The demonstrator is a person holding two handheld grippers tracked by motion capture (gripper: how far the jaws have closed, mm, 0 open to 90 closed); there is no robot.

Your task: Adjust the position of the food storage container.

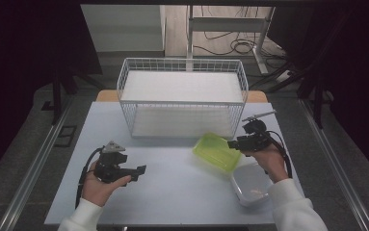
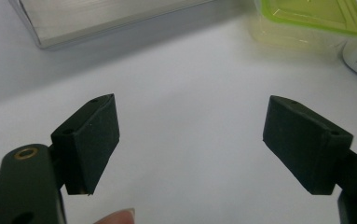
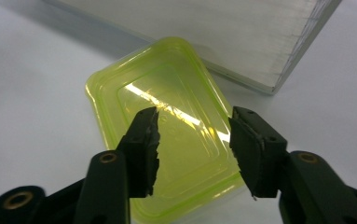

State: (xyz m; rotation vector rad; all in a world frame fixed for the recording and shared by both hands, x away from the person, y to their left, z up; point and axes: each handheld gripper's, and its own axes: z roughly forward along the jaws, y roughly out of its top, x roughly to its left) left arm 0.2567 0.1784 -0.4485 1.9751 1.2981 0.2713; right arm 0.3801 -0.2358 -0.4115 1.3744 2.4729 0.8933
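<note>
A translucent yellow-green food box (image 1: 216,151) with its lid on lies on the pale table, just in front of the wire basket. My right gripper (image 1: 233,143) reaches it from the right. In the right gripper view its jaws (image 3: 195,116) stand partly apart over the box lid (image 3: 167,93), and I see no pad pressing on it. My left gripper (image 1: 141,171) rests at the front left, well away from the box. It is wide open (image 2: 190,121) with bare table between the pads, and the green box (image 2: 311,18) shows far off.
A white wire basket (image 1: 182,91) with a white liner stands at the back middle of the table (image 1: 172,192). A clear white tub (image 1: 252,185) without a lid sits at the front right, beside my right forearm. Metal rails run along both table sides.
</note>
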